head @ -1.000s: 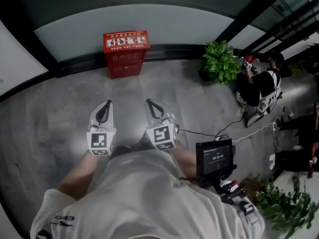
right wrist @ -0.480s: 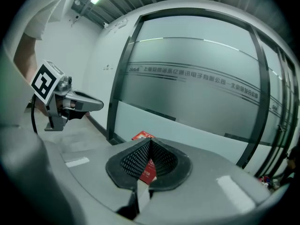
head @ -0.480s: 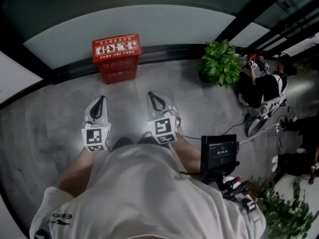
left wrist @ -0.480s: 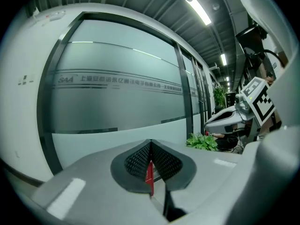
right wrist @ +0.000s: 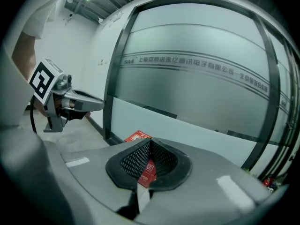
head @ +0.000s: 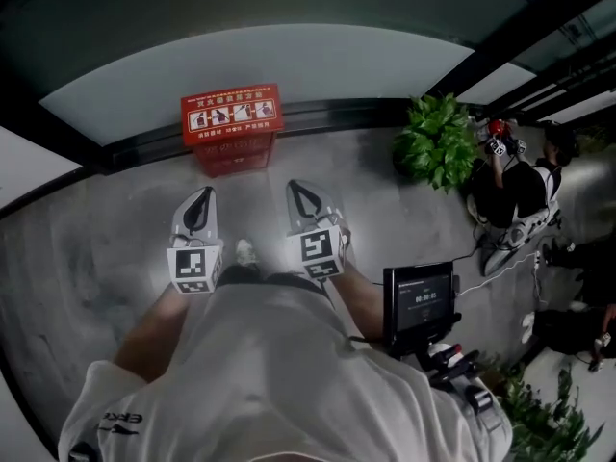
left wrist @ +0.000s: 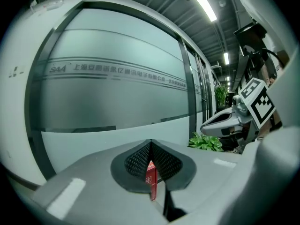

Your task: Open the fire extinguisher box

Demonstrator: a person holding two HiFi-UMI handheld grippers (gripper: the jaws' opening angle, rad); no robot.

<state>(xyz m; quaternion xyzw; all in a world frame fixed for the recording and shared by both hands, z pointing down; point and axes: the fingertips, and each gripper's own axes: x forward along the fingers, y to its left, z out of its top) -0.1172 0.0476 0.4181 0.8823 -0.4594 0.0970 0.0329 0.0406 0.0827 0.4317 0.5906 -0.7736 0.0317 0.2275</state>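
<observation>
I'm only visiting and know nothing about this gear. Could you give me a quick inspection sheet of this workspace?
Surface: smooth grey floor.
Job's things: red fire extinguisher box, lid down, standing at the foot of the wall.
Clutter: potted plant; small monitor on a stand.
Grippers: left gripper and right gripper both shut, empty, pointing at the box but short of it.
Cables: thin cable across the floor beside the monitor.
Surroundings: frosted glass wall; a crouching person at the right.
</observation>
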